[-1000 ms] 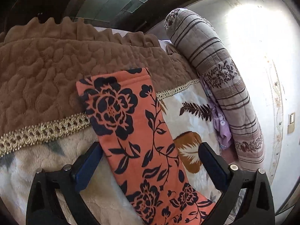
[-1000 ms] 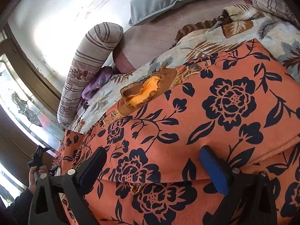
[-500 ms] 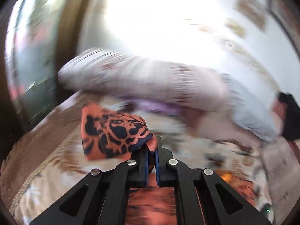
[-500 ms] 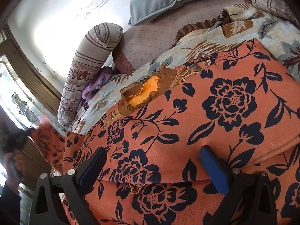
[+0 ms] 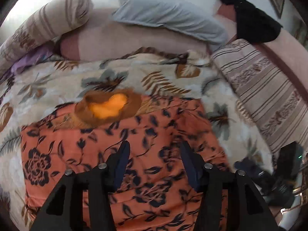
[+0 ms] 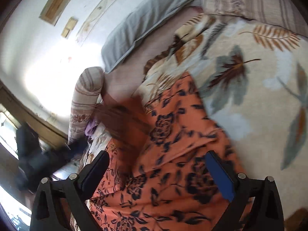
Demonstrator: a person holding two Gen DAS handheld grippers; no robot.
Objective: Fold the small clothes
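Just beyond my left tongs (image 5: 154, 154) lies the orange floral garment (image 5: 119, 154), directly under and ahead of the spread blue pads, which grasp nothing. The cloth runs under both fingers, so I am over its middle, not at an edge. My right tongs (image 6: 156, 171) are likewise released and empty, hovering over the same garment (image 6: 173, 154) nearer its right border, where the orange meets the leaf-print blanket (image 6: 259, 105). In the left view the right tongs show as a dark blurred shape at the near right, just off the garment's right edge.

From the left tongs the garment reads as a broad block, somewhat wider from left to right than from near to far, though the near end runs out of view and I cannot tell its full length. Its far edge carries a brown neckline (image 5: 107, 107) with a bright yellow-orange lining showing inside. The left border sits well to the left of my left tongs; the right border is closer to my right tongs. I judge that the next fold will need each of the tongs at its own side, so the left one has farther to travel.

The cloth is coral orange with dark navy roses and leafy sprigs, soft and thin-looking, lying mostly flat with a layered ridge across it near the tongs. It rests on the blanket (image 5: 134, 77) on the bed, with a grey pillow (image 5: 169, 17) and striped bolsters (image 5: 269, 96) beyond.
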